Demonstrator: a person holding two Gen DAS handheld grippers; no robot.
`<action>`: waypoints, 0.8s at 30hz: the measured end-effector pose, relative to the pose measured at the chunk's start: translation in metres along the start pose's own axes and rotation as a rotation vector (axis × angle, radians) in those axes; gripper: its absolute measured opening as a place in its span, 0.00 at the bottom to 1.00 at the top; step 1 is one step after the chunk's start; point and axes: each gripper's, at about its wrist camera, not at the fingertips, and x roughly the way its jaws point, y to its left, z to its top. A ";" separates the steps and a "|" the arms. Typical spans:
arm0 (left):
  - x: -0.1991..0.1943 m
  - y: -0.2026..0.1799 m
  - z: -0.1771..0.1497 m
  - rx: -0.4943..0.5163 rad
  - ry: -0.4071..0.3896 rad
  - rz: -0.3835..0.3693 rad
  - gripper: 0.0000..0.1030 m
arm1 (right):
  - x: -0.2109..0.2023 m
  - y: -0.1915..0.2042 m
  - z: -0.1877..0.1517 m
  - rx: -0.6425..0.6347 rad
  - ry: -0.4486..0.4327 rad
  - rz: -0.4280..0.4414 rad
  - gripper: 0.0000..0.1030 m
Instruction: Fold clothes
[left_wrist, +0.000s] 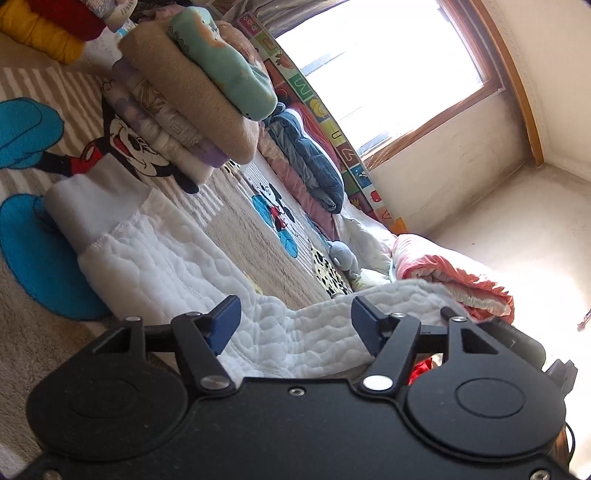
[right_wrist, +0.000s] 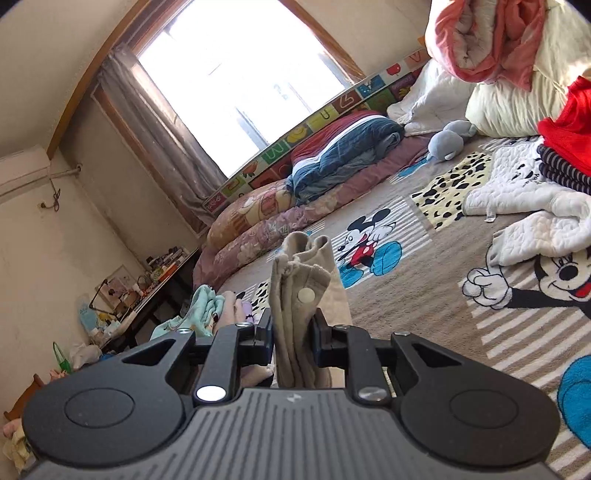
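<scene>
The right gripper (right_wrist: 291, 338) pinches a beige garment (right_wrist: 301, 295) above the blanket (right_wrist: 424, 295). The left gripper (left_wrist: 295, 317) is open over the white garment (left_wrist: 177, 254). Better to keep the grip firm and lay the beige piece flat.

The blanket (left_wrist: 236, 229) was beige with pale stripes, cartoon mice in red shorts, bright blue patches and black-spotted yellow squares. A white quilted garment (left_wrist: 177, 258) lay near the left gripper, whose fingers (left_wrist: 225, 321) were dark blue on a black body. In the stack (left_wrist: 192, 96), a mint printed piece topped a tan one above lilac and white layers. The right gripper (right_wrist: 291, 339) pinched a beige cloth (right_wrist: 303, 291) with a white snap. Far right, a red garment (right_wrist: 569, 125) covered navy stripes.
</scene>
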 end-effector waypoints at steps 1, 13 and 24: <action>0.002 0.000 -0.001 0.008 0.008 0.005 0.57 | -0.008 -0.014 0.000 0.050 -0.029 -0.017 0.20; 0.067 -0.063 -0.042 0.531 0.151 0.153 0.10 | -0.060 -0.173 -0.068 0.532 -0.106 -0.112 0.18; 0.147 -0.066 -0.053 0.677 0.361 0.235 0.10 | -0.058 -0.178 -0.063 0.509 -0.114 -0.028 0.18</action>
